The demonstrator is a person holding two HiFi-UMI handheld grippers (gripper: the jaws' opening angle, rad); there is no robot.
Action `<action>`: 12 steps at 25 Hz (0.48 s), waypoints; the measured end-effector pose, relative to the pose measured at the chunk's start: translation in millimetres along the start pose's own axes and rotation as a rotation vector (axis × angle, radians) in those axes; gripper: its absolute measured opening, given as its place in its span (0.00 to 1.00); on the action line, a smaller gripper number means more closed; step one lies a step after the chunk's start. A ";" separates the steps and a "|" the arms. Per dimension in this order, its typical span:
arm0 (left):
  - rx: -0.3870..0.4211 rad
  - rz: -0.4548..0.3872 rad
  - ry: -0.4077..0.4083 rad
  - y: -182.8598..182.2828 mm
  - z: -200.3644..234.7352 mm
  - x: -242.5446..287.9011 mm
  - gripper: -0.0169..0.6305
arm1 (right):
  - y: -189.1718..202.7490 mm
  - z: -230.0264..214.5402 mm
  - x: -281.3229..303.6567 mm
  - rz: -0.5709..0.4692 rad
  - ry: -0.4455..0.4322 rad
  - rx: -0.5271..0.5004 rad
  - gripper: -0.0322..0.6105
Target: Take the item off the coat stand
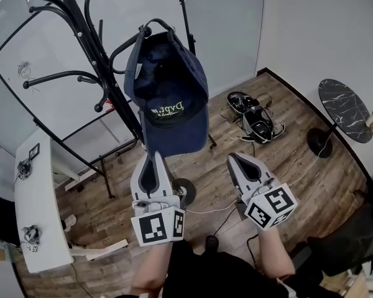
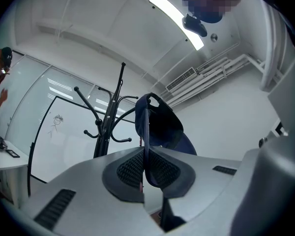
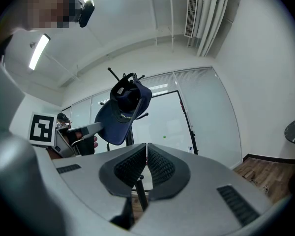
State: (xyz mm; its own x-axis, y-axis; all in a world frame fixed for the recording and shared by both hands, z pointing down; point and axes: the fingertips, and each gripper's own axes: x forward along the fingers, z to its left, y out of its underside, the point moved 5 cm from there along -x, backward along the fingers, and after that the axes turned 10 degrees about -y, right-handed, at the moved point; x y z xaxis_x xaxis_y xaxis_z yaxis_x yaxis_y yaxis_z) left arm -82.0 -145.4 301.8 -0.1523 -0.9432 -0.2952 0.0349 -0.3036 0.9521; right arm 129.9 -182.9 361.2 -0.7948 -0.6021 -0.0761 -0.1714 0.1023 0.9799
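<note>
The blue cap (image 1: 168,92) hangs on the black coat stand (image 1: 87,39). The loop at the back of the cap sits over one curved hook (image 1: 121,49). That is why the cap hangs with its brim pointing down, and the brim is the easy part to reach from below.

The left gripper (image 1: 154,157) reaches up to the brim (image 2: 146,149). Its two jaws are squeezed together, with the thin edge of the brim pinched between them. I think it grabs this low edge because it is the closest part. A tight pinch there lets the person steer the whole cap.

The right gripper (image 1: 234,161) is off to the side, near the left one but not touching the cap. Its jaws are closed together with nothing in them. It looks like it is just waiting, because one gripper is enough for a light cap.

The cap is not off the stand yet. The hook curls upward, so I think the cap has to go up first so the loop can slide over the tip. A pull straight down could catch the loop, shake the stand or bend the brim.
</note>
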 end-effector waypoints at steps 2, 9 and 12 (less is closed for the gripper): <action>-0.005 0.001 0.003 -0.8 -0.1 -4.6 0.08 | 1.9 0.9 -0.4 0.005 -0.004 0.002 0.10; -0.056 0.038 0.054 5.1 6.9 -19.6 0.08 | 2.9 10.6 1.7 -0.005 -0.003 -0.001 0.10; -0.072 0.061 0.083 9.1 14.0 -27.5 0.08 | 2.4 16.7 5.1 -0.013 0.002 -0.003 0.10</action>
State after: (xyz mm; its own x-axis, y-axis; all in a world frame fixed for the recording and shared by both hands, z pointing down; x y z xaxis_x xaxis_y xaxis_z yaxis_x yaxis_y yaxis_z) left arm -91.3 -120.4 319.7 -0.0658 -0.9672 -0.2455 0.1132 -0.2517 0.9612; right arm 115.7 -172.5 360.1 -0.7912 -0.6051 -0.0883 -0.1797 0.0921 0.9794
